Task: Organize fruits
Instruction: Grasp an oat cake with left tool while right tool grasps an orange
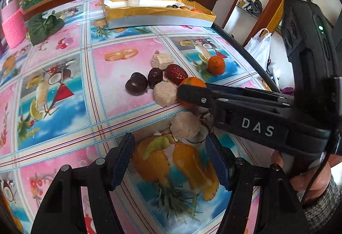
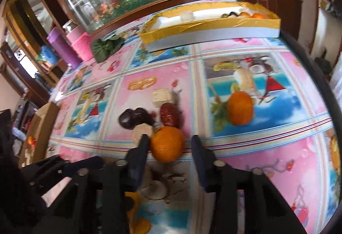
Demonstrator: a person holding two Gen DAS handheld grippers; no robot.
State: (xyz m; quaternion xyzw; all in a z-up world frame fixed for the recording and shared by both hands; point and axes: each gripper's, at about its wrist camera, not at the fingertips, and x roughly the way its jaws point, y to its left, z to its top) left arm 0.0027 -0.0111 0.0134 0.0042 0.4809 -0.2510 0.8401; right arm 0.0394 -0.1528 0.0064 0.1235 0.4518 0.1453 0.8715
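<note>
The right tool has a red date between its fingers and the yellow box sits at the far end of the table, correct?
Not quite. In the right wrist view the right tool brackets an orange, not a date. The yellow box does sit at the table's far end.

Left gripper (image 1: 170, 156): fingers (image 1: 123, 159) spread, nothing between them, angled downward.
Right gripper (image 2: 170, 148): fingers (image 2: 139, 155) narrowed, not visibly pressing anything, angled downward.

The left gripper (image 1: 170, 159) and right gripper (image 2: 170, 156) are black plastic with silver screws and dark-blue pads; one body reads "DAS". A grey knitted sleeve (image 1: 322, 206) shows lower right.
</note>
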